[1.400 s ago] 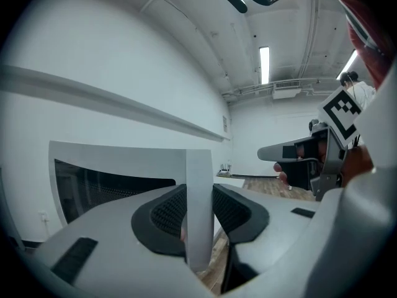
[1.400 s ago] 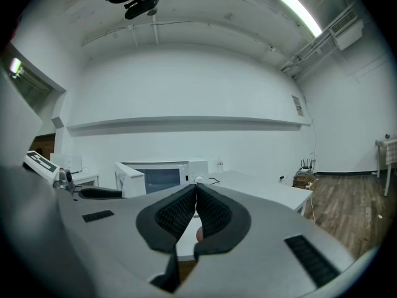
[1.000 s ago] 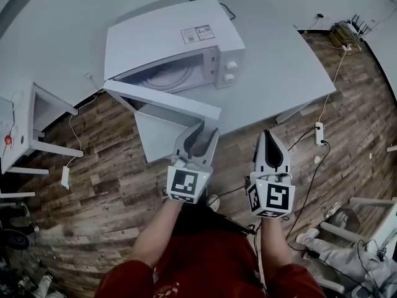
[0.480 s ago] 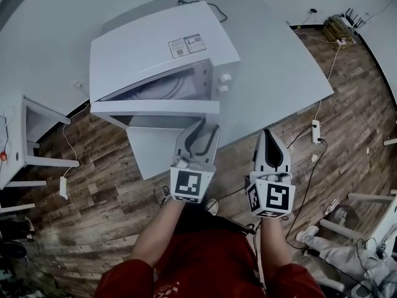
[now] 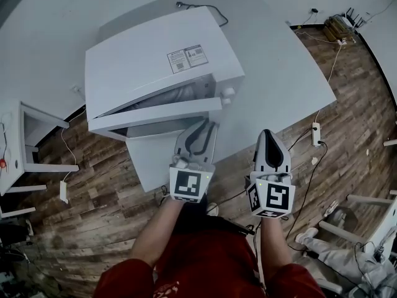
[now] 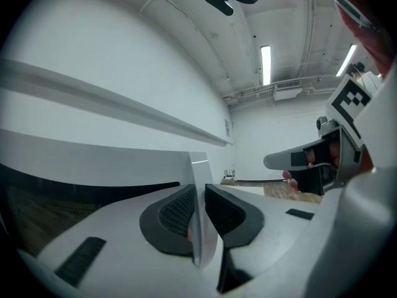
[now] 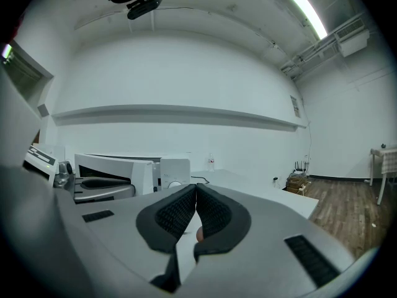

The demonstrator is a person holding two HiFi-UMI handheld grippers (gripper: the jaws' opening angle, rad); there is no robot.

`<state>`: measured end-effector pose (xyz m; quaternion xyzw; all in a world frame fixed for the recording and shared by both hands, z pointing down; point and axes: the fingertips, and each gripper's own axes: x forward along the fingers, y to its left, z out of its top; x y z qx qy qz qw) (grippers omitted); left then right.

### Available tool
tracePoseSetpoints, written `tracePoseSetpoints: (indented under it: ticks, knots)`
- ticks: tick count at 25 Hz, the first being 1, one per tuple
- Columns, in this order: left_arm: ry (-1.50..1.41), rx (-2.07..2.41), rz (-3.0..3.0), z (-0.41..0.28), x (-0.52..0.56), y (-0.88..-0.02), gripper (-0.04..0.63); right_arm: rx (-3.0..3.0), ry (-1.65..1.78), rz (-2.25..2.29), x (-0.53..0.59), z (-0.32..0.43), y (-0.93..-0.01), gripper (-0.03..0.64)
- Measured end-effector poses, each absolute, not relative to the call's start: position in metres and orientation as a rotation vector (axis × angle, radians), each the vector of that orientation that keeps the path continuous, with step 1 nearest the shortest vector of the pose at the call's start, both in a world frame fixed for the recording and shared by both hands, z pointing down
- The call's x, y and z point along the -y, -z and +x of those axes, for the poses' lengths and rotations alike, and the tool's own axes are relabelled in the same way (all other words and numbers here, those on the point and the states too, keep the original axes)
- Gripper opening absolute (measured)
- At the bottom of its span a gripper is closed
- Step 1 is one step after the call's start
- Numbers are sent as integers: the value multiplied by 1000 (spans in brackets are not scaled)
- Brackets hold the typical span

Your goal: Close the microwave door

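A brown wood-plank floor (image 5: 93,216) is covering the room. A large light-grey tabletop (image 5: 285,85) is occupying the upper centre of the head view. Off the tabletop's right corner, a white power strip (image 5: 319,133) is lying on the floor, with a thin black cable (image 5: 309,182) trailing away from it. A small white side table (image 5: 28,135) is standing beyond the tabletop's left edge. White metal table legs (image 5: 366,202) are showing at the right border. Plain white walls (image 7: 186,67) are enclosing the room, and a long white ledge (image 7: 173,113) is running along one wall. Long ceiling strip lights (image 6: 265,64) are shining overhead.
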<state>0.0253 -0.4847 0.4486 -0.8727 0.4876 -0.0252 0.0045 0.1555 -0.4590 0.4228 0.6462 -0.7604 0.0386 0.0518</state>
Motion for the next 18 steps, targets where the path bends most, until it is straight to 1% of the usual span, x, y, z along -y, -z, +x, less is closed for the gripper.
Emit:
tracePoseSetpoints:
  ticks: [8, 12, 18]
  knots:
    - [35, -1524, -2729, 22, 509, -445, 64, 2306, -105, 1954, 485, 150, -422, 28]
    - [59, -1526, -2735, 20, 521, -448, 60, 2307, -102, 1947, 497, 148, -421, 28]
    - [-8, -1491, -2710, 19, 528, -439, 58, 2307, -103, 1944, 512, 146, -421, 28]
